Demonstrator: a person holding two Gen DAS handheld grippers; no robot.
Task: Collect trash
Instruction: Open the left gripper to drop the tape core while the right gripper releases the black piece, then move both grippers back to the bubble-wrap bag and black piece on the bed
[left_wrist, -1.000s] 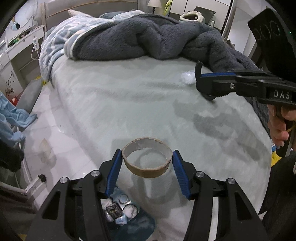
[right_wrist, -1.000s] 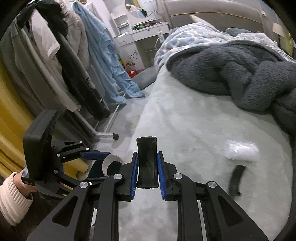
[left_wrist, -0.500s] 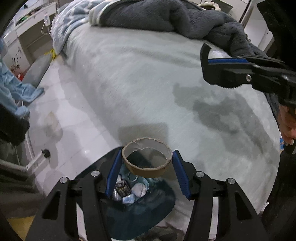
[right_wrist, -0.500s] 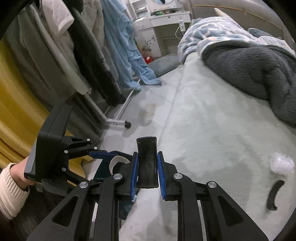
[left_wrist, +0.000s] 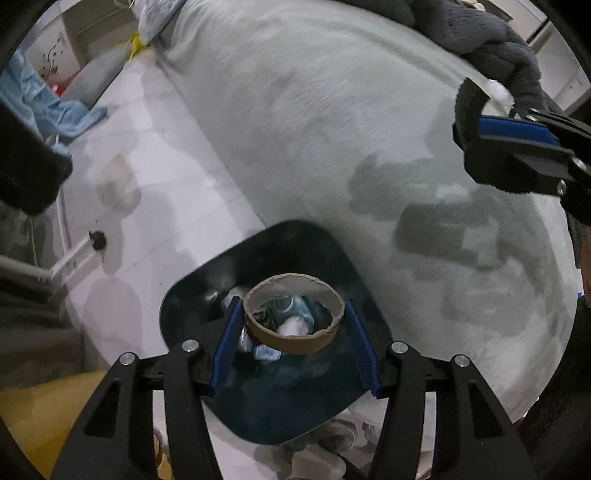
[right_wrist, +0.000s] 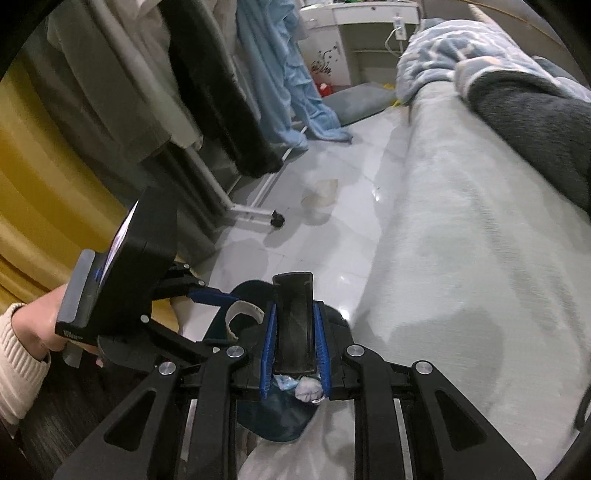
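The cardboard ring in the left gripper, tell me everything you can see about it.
The cardboard ring is a short, wide brown tube, like an empty tape core, with a paler inner wall and a slightly ragged top rim. The left gripper holds it by its sides between blue pads, opening toward the camera. It hangs over the dark trash bin; crumpled trash shows through its middle. The right wrist view shows only part of its rim.

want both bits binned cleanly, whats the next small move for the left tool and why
Probably open the left tool: the cardboard ring it grips already hangs over the dark bin, with earlier trash visible through it, so it should drop inside.
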